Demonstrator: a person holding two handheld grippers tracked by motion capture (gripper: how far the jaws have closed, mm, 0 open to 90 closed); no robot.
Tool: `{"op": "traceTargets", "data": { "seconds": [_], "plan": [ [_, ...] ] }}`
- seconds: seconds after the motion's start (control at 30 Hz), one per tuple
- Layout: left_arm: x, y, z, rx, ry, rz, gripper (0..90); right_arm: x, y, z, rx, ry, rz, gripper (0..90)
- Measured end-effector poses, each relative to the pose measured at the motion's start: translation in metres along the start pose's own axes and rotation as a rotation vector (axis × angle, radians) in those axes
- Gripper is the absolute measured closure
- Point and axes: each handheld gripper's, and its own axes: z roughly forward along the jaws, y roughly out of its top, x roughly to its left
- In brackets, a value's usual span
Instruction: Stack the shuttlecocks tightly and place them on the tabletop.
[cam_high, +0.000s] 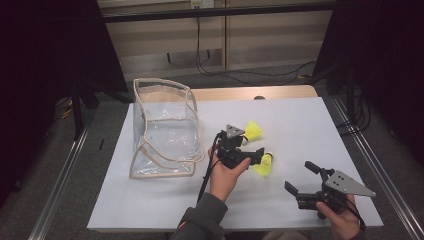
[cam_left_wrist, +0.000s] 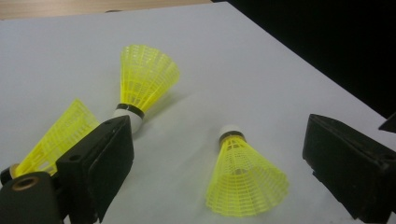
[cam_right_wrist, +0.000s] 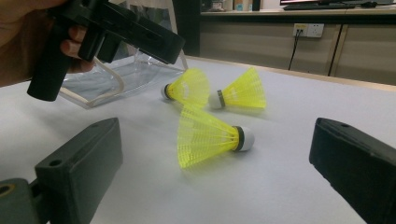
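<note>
Bag: the clear bag (cam_high: 165, 127) stands open-topped on the white table (cam_high: 300, 125), and nothing yellow shows inside it.
Shuttlecocks: three yellow shuttlecocks lie on the table to the right of the bag, all outside it; the nearest shuttlecock (cam_right_wrist: 210, 136) lies on its side, the other two (cam_right_wrist: 189, 87) (cam_right_wrist: 240, 94) sit side by side closer to the bag.
Left gripper: the left gripper (cam_high: 239, 150) hovers right over the shuttlecocks, just right of the bag, jaws wide apart, nothing between them, one shuttlecock (cam_left_wrist: 245, 175) lined up ahead.
Right gripper: the right gripper (cam_high: 302, 178) waits well away from the bag, near the table's front edge, jaws spread, empty.
Progress: my read is bagging the shuttlecocks, and it's barely started, with none in and three to go.
Left to do: grab, carry to the bag, drop, three times.
</note>
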Motion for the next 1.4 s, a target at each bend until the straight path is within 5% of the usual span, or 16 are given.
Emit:
{"op": "traceTargets", "data": {
  "seconds": [0.4, 0.63, 1.4],
  "plan": [
    [-0.009, -0.019, -0.016, 0.029, -0.081, 0.075, 7.3, 0.0, 0.0, 0.0, 0.002, 0.002, -0.002, 2.2],
    [-0.006, -0.03, -0.026, 0.028, -0.08, 0.109, 6.8, 0.0, 0.0, 0.0, -0.001, 0.001, -0.007, 2.2],
    [0.009, -0.057, -0.05, 0.028, -0.126, 0.123, 6.3, 0.001, -0.001, 0.001, 0.006, 0.0, -0.007, 2.3]
  ]
}}
